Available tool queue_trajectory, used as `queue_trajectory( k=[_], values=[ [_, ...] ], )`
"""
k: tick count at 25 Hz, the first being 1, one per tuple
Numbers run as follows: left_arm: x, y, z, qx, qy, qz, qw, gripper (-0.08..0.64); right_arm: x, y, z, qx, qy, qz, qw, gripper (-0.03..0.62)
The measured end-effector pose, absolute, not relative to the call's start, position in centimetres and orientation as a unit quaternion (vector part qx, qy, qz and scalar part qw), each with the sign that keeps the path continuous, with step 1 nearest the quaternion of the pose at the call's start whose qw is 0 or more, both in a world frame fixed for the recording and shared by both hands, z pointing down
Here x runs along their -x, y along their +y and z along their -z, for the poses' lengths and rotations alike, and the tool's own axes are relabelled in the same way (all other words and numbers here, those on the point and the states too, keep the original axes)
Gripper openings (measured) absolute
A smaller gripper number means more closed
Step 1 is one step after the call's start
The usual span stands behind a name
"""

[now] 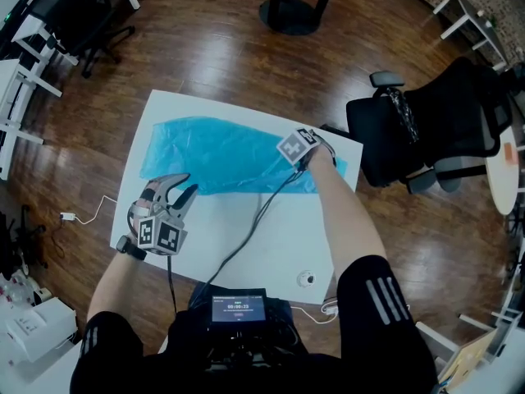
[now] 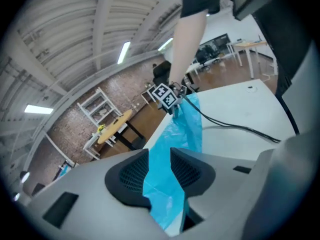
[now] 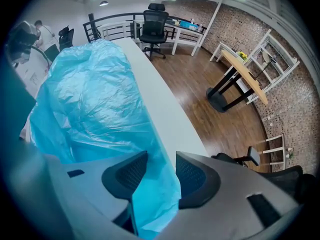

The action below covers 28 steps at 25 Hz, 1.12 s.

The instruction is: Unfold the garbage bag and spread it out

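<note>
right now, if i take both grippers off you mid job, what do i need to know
Left gripper: jaws apart, garbage bag film runs between them at its near left edge, not pinched.
Right gripper: jaws apart, bag film between them at the right end, not pinched.
The bag lies along the far half of the white table.
Done: laid out as a long strip.
Left: it still looks puffed and creased; probably regrip both ends and spread it flat.
</note>
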<state>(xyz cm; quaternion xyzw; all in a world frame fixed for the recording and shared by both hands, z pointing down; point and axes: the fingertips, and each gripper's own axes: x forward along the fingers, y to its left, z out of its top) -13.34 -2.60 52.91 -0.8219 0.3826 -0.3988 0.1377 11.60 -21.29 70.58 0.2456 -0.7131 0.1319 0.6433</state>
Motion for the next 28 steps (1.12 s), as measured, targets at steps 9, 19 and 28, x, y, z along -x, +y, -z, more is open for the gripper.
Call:
queue_trajectory(
  k=[9, 19, 28],
  values=[
    [16.2, -8.8, -62.0, 0.773, 0.358, 0.521, -0.053, 0.135, -11.8, -21.0, -70.9, -0.249, -0.714, -0.137, 0.64, 0.198],
    [19.0, -8.9, -70.7, 0.726, 0.302, 0.604, -0.127, 0.135, -11.8, -21.3, -70.6, -0.26, -0.721, -0.13, 0.629, 0.199],
    [19.1, -10.6, -72.1, 0.718, 0.313, 0.607, -0.13, 0.124, -11.9, -21.7, -70.8, -0.272, -0.722, -0.113, 0.627, 0.227]
  ],
)
